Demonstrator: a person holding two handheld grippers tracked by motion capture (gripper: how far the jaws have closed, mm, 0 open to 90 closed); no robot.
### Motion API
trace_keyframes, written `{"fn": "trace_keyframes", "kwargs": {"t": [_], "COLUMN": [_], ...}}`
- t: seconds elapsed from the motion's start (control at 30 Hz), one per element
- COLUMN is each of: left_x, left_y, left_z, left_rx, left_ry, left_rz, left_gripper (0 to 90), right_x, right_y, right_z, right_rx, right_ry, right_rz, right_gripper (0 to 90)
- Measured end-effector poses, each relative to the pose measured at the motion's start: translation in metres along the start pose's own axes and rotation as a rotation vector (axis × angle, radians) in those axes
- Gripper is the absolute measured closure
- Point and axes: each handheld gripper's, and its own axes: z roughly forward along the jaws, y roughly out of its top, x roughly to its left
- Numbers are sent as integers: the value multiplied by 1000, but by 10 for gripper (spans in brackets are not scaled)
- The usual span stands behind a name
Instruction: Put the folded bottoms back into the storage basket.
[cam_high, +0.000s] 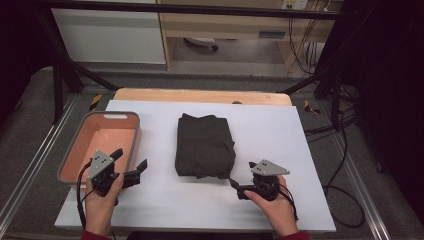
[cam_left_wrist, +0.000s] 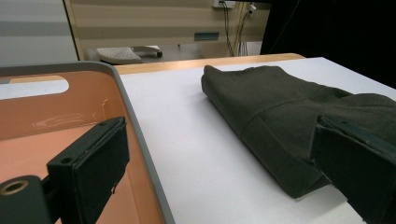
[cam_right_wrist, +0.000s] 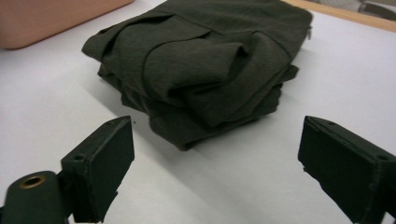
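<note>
Two grippers are in my hands at the near edge of the white sheet (cam_high: 280, 135), and neither one holds anything. My left gripper (cam_high: 131, 161) has its jaws spread wide: in its own view one black pad sits in front of the pink bin (cam_left_wrist: 56, 121) and the other in front of the near end of the dark folded garment (cam_left_wrist: 280, 107), with bare sheet showing between them. The pads press on nothing that I can see. From above, this gripper sits just beside the bin's (cam_high: 134, 145) near right corner, angled toward the garment; whether a jaw grazes the bin's grey rim I cannot tell.

My right gripper (cam_high: 241, 176) is also wide open. Its own view looks along the two black jaws at the garment's (cam_right_wrist: 201, 65) rumpled near corner, which lies ahead of the tips and apart from them, with white sheet between. Nothing is between the pads. From above, this gripper lies low by the sheet, just off the garment's near right corner, its grey plate on top.

The garment (cam_high: 205, 145) lies folded into a thick oblong near the middle of the sheet, long side running away from me, between the bin on the left and open sheet on the right. Its near edge is looser, with a fold sticking out. The bin stands well to the left of it, not touching it.
</note>
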Motion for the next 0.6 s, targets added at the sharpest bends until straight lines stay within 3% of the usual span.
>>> {"fn": "trace_keyframes", "kwargs": {"t": [0.17,0.33,0.6], "left_x": [1,1,-1], "left_y": [0,0,-1], "left_z": [0,1,2], "left_rx": [0,2,9], "left_ry": [0,1,-1], "left_rz": [0,1,6], "left_gripper": [52,57,61], "right_x": [9,15,11], "right_y": [1,-1,-8], "right_z": [8,17,40], "right_rx": [34,74,142], "right_ry": [24,55,75], "right_rz": [-19,-36,-32], "right_gripper": [155,265,411]}}
